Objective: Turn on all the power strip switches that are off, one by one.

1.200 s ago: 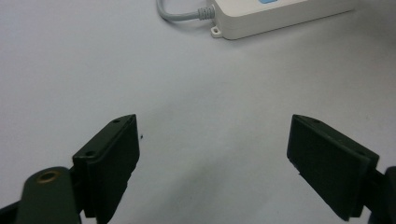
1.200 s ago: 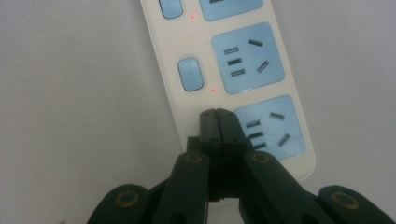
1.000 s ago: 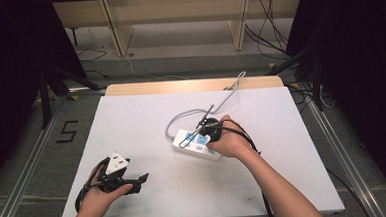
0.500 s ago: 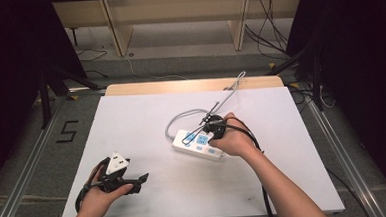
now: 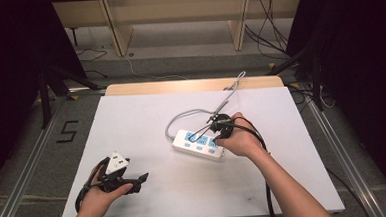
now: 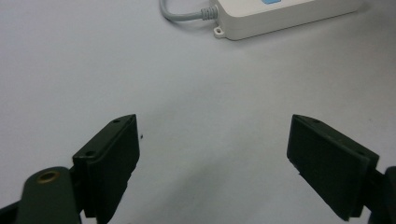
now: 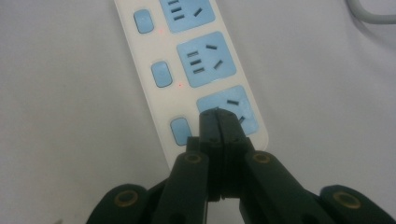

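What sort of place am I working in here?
Likely a lab or recording workspace, not a home: a white table on a metal-rail frame, a bare wooden shelf unit behind it, loose cables on the floor, and a floor marking "5".

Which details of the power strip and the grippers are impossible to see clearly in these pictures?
- Power strip, right gripper view: the shut right gripper covers part of the nearest socket; whether it touches is unclear.
- High view: the right hand hides the strip's end.
- Left gripper view: the top edge cuts off the strip; the open left gripper holds nothing.
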A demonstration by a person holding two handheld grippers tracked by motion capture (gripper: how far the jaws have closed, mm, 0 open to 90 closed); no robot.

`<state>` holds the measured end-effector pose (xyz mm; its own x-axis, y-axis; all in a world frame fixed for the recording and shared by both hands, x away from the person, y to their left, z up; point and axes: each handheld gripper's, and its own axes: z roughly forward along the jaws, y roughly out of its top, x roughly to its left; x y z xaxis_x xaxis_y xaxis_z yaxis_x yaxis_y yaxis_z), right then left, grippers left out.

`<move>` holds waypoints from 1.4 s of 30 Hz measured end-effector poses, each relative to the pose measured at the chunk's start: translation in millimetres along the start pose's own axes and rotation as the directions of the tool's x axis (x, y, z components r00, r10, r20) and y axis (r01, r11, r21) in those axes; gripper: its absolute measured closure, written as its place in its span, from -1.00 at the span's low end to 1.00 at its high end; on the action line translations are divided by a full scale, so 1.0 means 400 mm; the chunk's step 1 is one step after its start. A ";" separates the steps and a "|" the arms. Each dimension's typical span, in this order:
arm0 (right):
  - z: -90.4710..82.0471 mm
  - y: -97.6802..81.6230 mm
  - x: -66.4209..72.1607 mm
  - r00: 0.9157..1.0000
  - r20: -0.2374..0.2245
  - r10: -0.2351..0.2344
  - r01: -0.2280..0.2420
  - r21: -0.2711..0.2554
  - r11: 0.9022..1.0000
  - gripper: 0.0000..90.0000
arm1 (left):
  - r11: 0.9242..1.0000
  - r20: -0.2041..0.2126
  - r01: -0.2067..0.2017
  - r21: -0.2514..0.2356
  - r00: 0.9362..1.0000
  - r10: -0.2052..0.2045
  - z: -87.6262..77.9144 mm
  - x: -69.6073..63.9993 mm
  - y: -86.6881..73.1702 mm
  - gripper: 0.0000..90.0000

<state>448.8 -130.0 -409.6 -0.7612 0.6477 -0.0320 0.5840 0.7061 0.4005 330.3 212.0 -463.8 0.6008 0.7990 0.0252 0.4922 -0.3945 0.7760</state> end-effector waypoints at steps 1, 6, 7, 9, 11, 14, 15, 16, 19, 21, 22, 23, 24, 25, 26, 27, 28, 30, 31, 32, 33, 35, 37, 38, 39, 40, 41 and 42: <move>-0.003 -0.002 -0.001 1.000 -0.001 0.004 -0.004 -0.003 1.000 0.97 | 1.000 0.000 0.001 -0.001 1.000 -0.001 0.000 0.000 0.000 -0.62; -0.007 -0.014 -0.005 1.000 0.001 0.007 -0.007 -0.013 1.000 0.97 | 1.000 -0.001 0.000 0.000 1.000 0.000 0.000 0.000 0.000 -0.62; -0.008 -0.017 -0.006 1.000 0.003 0.007 -0.007 -0.017 1.000 0.96 | 1.000 -0.001 0.000 0.000 1.000 0.000 0.000 0.000 0.000 -0.62; -0.010 -0.022 -0.009 1.000 0.007 0.013 -0.012 -0.022 1.000 0.94 | 1.000 -0.001 0.000 0.000 1.000 0.000 0.000 0.000 0.000 -0.62; -0.013 -0.027 -0.012 1.000 0.007 0.019 -0.018 -0.032 0.999 0.93 | 1.000 -0.002 0.005 0.000 1.000 -0.005 0.000 0.000 0.000 -0.62; -0.018 -0.035 -0.019 1.000 0.005 0.026 -0.025 -0.042 0.999 0.90 | 1.000 -0.002 0.006 0.001 1.000 -0.006 0.000 0.001 0.000 -0.62; -0.019 -0.039 -0.021 1.000 0.007 0.030 -0.030 -0.046 0.998 0.89 | 1.000 -0.002 0.002 0.001 1.000 -0.002 0.000 0.002 0.000 -0.62; -0.021 -0.043 -0.024 0.999 0.005 0.038 -0.037 -0.051 0.998 0.88 | 1.000 -0.002 0.003 0.001 1.000 -0.003 0.000 0.002 0.000 -0.62; -0.024 -0.055 -0.031 0.999 0.002 0.050 -0.050 -0.059 0.997 0.86 | 1.000 -0.004 0.002 0.000 1.000 -0.002 0.001 0.003 0.000 -0.62; -0.026 -0.064 -0.036 0.998 0.002 0.057 -0.057 -0.069 0.996 0.85 | 1.000 -0.005 0.006 -0.004 1.000 -0.006 0.001 0.003 0.000 -0.62; -0.028 -0.068 -0.038 0.998 0.003 0.062 -0.062 -0.075 0.995 0.84 | 1.000 -0.006 0.007 -0.005 1.000 -0.007 0.001 0.003 0.000 -0.62; -0.030 -0.072 -0.040 0.998 0.003 0.067 -0.066 -0.081 0.994 0.82 | 1.000 -0.008 0.004 -0.005 1.000 -0.005 0.001 0.004 0.001 -0.62; -0.033 -0.076 -0.044 0.998 0.004 0.070 -0.070 -0.096 0.993 0.80 | 1.000 -0.008 0.005 -0.005 1.000 -0.005 0.001 0.004 0.001 -0.62; -0.036 -0.079 -0.045 0.997 0.000 0.080 -0.079 -0.102 0.992 0.78 | 1.000 -0.009 0.005 -0.005 1.000 -0.005 0.001 0.004 0.000 -0.62; -0.038 -0.082 -0.047 0.997 0.000 0.080 -0.080 -0.110 0.991 0.77 | 1.000 -0.009 0.006 -0.005 1.000 -0.006 0.001 0.004 0.001 -0.62; -0.041 -0.085 -0.049 0.997 0.000 0.082 -0.082 -0.117 0.990 0.76 | 1.000 -0.010 0.005 -0.005 1.000 -0.005 0.001 0.004 0.001 -0.62; -0.044 -0.088 -0.051 0.996 0.005 0.086 -0.085 -0.125 0.989 0.74 | 1.000 -0.010 0.005 -0.005 1.000 -0.005 0.001 0.004 0.001 -0.62; -0.050 -0.093 -0.054 0.996 0.007 0.090 -0.088 -0.139 0.986 0.72 | 1.000 -0.010 0.005 -0.005 1.000 -0.005 0.001 0.004 0.001 -0.62; -0.053 -0.096 -0.055 0.996 0.007 0.094 -0.092 -0.149 0.985 0.70 | 1.000 -0.011 0.005 -0.005 1.000 -0.005 0.001 0.004 0.001 -0.62; -0.054 -0.099 -0.056 0.995 0.006 0.098 -0.096 -0.156 0.983 0.68 | 1.000 -0.011 0.005 -0.005 1.000 -0.005 0.001 0.004 0.001 -0.62; -0.055 -0.102 -0.057 0.995 0.007 0.103 -0.101 -0.161 0.982 0.65 | 1.000 -0.011 0.004 -0.005 1.000 -0.004 0.001 0.004 0.001 -0.62; -0.054 -0.108 -0.060 0.995 0.005 0.103 -0.101 -0.170 0.980 0.61 | 1.000 -0.013 0.007 -0.007 1.000 -0.007 0.001 0.005 0.001 -0.62; -0.052 -0.116 -0.062 0.994 -0.008 0.108 -0.108 -0.184 0.977 0.57 | 1.000 -0.013 0.009 -0.006 1.000 -0.009 -0.001 0.006 0.001 -0.62; -0.050 -0.120 -0.065 0.994 -0.013 0.108 -0.109 -0.189 0.976 0.55 | 1.000 -0.015 0.015 -0.012 1.000 -0.016 0.000 0.006 0.000 -0.62; -0.049 -0.123 -0.066 0.994 -0.013 0.111 -0.111 -0.193 0.975 0.53 | 1.000 -0.016 0.016 -0.011 1.000 -0.016 0.000 0.007 0.000 -0.62; -0.050 -0.126 -0.067 0.993 -0.014 0.119 -0.119 -0.194 0.974 0.52 | 1.000 -0.017 0.016 -0.011 1.000 -0.016 0.001 0.007 0.000 -0.62; -0.050 -0.130 -0.069 0.993 -0.012 0.120 -0.120 -0.202 0.972 0.50 | 1.000 -0.017 0.016 -0.012 1.000 -0.017 0.001 0.007 0.000 -0.62; -0.050 -0.133 -0.070 0.993 -0.011 0.121 -0.121 -0.206 0.971 0.48 | 1.000 -0.017 0.016 -0.012 1.000 -0.016 0.001 0.007 0.000 -0.62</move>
<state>433.3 -191.3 -411.6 -0.6881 0.7251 0.0273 0.6011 0.5485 0.5812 332.2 214.1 -463.8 0.5819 0.8129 0.0233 0.4941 -0.3762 0.7838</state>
